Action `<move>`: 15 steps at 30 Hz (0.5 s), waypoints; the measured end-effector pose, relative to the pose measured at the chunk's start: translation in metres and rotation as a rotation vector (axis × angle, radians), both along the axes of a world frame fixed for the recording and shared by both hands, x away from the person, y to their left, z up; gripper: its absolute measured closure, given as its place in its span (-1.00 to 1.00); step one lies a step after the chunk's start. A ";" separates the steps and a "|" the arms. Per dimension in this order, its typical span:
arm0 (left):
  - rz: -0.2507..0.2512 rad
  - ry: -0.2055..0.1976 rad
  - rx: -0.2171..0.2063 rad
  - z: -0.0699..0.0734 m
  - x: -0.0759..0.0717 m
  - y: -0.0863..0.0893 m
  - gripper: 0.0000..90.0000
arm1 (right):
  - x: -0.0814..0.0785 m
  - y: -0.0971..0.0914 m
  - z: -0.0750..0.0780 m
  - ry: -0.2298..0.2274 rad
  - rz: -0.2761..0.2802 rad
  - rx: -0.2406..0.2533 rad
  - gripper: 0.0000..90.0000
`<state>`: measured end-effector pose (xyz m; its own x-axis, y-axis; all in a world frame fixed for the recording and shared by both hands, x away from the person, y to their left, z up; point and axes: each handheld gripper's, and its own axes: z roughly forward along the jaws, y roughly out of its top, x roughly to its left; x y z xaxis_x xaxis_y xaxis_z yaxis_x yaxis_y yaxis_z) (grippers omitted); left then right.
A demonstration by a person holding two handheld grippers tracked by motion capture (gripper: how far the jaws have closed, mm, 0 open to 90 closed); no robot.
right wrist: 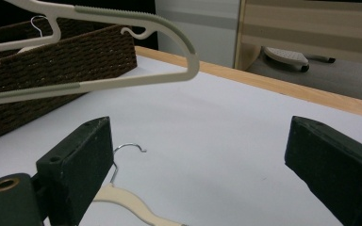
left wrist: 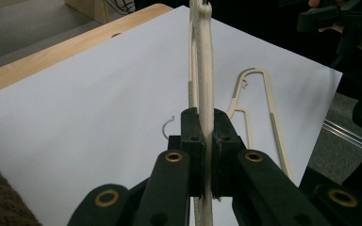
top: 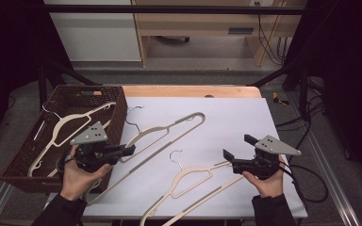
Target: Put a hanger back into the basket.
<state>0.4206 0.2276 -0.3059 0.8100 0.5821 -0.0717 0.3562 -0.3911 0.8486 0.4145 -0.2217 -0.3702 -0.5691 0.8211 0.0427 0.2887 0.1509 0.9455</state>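
Basket (top: pixel 118 113): brown wicker, on the table's left side, with one cream hanger (top: pixel 70 121) lying inside.
Left gripper (top: pixel 131 150): just right of the basket, jaws clamped on the bar of a second hanger (top: pixel 169 129), which reaches far and right over the white sheet (top: pixel 231 122).
Third hanger (top: pixel 193 181): flat on the sheet, near edge.
Right gripper (top: pixel 238 147): jaws wide apart, holding nothing, just right of that hanger.

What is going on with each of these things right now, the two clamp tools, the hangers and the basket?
Left gripper: shut on the held hanger.
Held hanger: lifted off the white sheet, clamped by its bar.
Right gripper: open, holding nothing.
Loose hanger: lying flat on the white sheet.
Basket: open-topped, one hanger lying inside.
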 end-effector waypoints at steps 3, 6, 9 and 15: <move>0.005 -0.012 0.007 0.007 0.004 0.007 0.92 | 0.001 -0.002 -0.001 0.006 -0.011 0.003 -0.81; 0.005 -0.023 0.006 0.015 0.009 0.014 0.91 | 0.002 -0.004 -0.002 0.007 -0.015 0.006 -0.81; 0.004 -0.048 0.020 0.020 0.013 0.019 0.91 | 0.001 -0.004 -0.001 0.006 -0.015 0.006 -0.81; 0.019 -0.053 0.063 0.027 0.025 0.029 0.91 | 0.002 -0.004 -0.002 0.007 -0.018 0.002 -0.81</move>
<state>0.4452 0.2569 -0.2794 0.8005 0.5993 0.0085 0.3193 -0.4383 0.8402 0.4166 -0.2262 -0.3721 -0.5541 0.8310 0.0487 0.2983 0.1437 0.9436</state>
